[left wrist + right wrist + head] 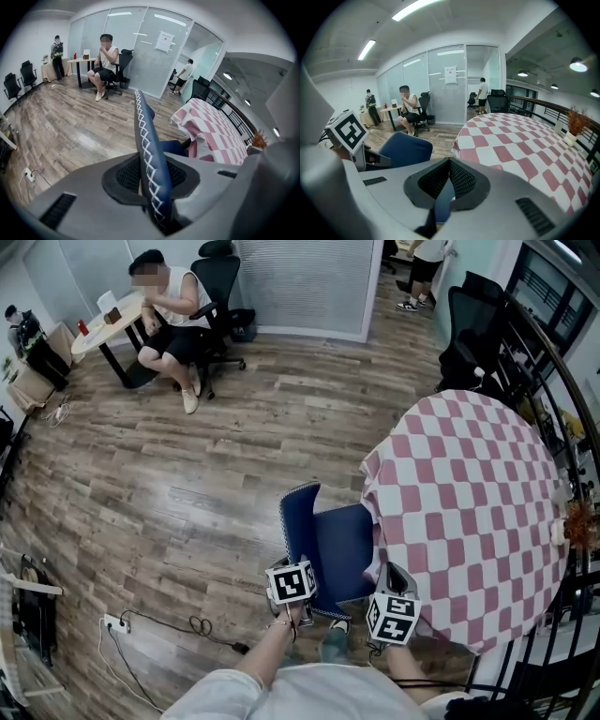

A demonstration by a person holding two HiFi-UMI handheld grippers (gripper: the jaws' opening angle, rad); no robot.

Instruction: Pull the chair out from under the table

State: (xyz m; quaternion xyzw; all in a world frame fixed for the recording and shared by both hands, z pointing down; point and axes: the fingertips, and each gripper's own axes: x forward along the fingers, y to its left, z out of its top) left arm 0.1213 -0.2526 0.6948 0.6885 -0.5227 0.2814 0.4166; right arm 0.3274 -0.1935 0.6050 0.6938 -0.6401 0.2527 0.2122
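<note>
While clamping the chair (342, 545) by its stitched back rim, pull straight back toward the body, both hands together, no twist. Chair sitting at the near edge of the table (487, 474), front of seat tucked under the checked cloth (377, 512), back rim on the puller's side. Left gripper (151, 178) closed on that rim, pads (126, 176) pressing both faces, rim running upright through the jaws. Right gripper (447, 180) jaws nearly together on a thin blue stitched strip, read as the same rim further right; shallower-looking bite there, so lean on the left. Keep the pull low and level: drag, don't lift; otherwise risk of slipping out of the pads. Watch the cloth hem, hanging right against the seat; likely to snag and drag if yanked. Start slow until clear of the hem. Mind own foot (335, 638) just behind the chair, plus the power strip (114, 622) and cable (187, 626) on the wood floor (187, 484), back-left. Seated person (173, 315) well apart, no concern.
</note>
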